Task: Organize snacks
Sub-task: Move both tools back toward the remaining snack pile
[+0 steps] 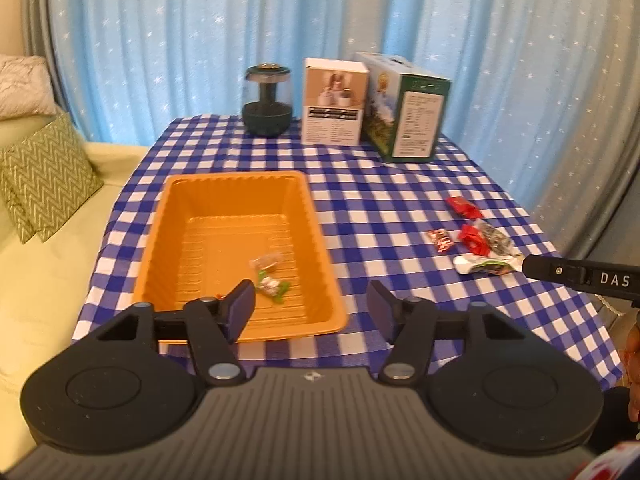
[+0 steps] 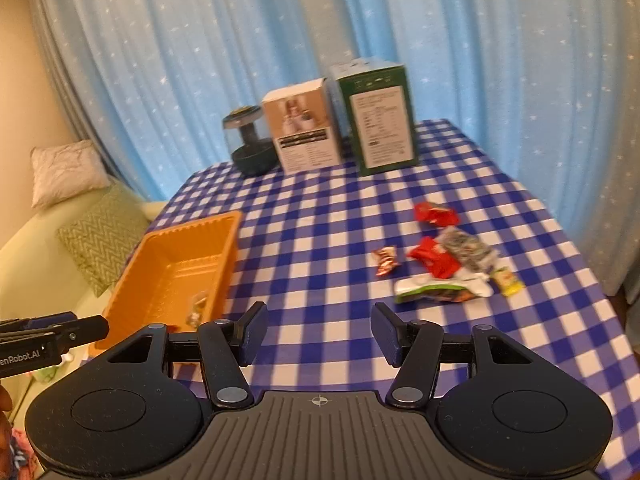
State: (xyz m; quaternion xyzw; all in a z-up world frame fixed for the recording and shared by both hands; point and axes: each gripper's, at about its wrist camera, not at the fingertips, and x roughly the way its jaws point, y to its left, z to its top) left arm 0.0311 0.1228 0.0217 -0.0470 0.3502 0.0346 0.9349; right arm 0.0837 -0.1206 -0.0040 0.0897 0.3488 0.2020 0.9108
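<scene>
Ahead and to the right of my right gripper [image 2: 319, 332], on the checked tablecloth [image 2: 320, 208], lies the loose cluster of snacks still to be sorted. Nearest my jaws is the green-and-white packet [image 2: 440, 290], lying flat with its long axis running crosswise to the fingers, left to right. Behind it sit a red wrapper [image 2: 434, 260], a grey printed pouch [image 2: 466, 250] touching it, a second red wrapper [image 2: 436, 214] further back, a small red-and-white candy [image 2: 386, 261] off to the left, and a yellow sweet [image 2: 507, 281] at the right end.

Right jaws stand spread, nothing between them. My left gripper [image 1: 311, 309] is likewise spread and empty, hanging over the near end of the orange tray [image 1: 236, 184], where a couple of wrapped candies [image 1: 269, 276] already lie.

Judgement: the right hand is plainly the nearer to the pile; the left is well apart from it, beside the tray. Since the packet lies across my fingers' line, I'd close on its narrow width without rolling the wrist. The tray lies left of the pile, so the carry goes leftward.
</scene>
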